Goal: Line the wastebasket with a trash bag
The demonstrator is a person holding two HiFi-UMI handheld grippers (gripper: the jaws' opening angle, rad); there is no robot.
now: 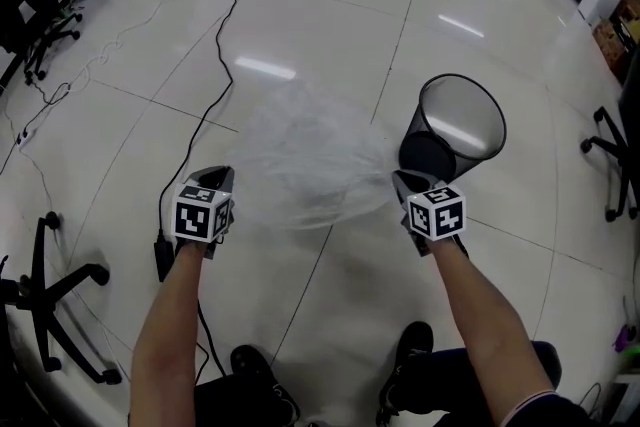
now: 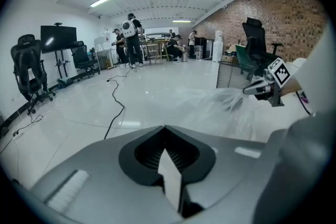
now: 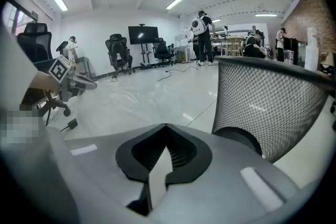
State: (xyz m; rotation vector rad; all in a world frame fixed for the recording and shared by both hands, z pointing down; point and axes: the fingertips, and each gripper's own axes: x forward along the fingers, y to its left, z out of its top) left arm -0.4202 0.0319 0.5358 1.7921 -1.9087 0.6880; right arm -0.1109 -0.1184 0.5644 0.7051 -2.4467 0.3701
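Note:
A clear trash bag hangs stretched in the air between my two grippers, above the white tile floor. My left gripper is shut on the bag's left edge, and my right gripper is shut on its right edge. The black mesh wastebasket stands upright on the floor just beyond the right gripper, its mouth open. In the left gripper view the jaws meet, and the film runs across to the right gripper. In the right gripper view the jaws are closed, with the wastebasket close on the right.
A black cable runs over the floor at the left to a power adapter. Office chair bases stand at the far left and far right. My shoes are below. People stand at desks far off.

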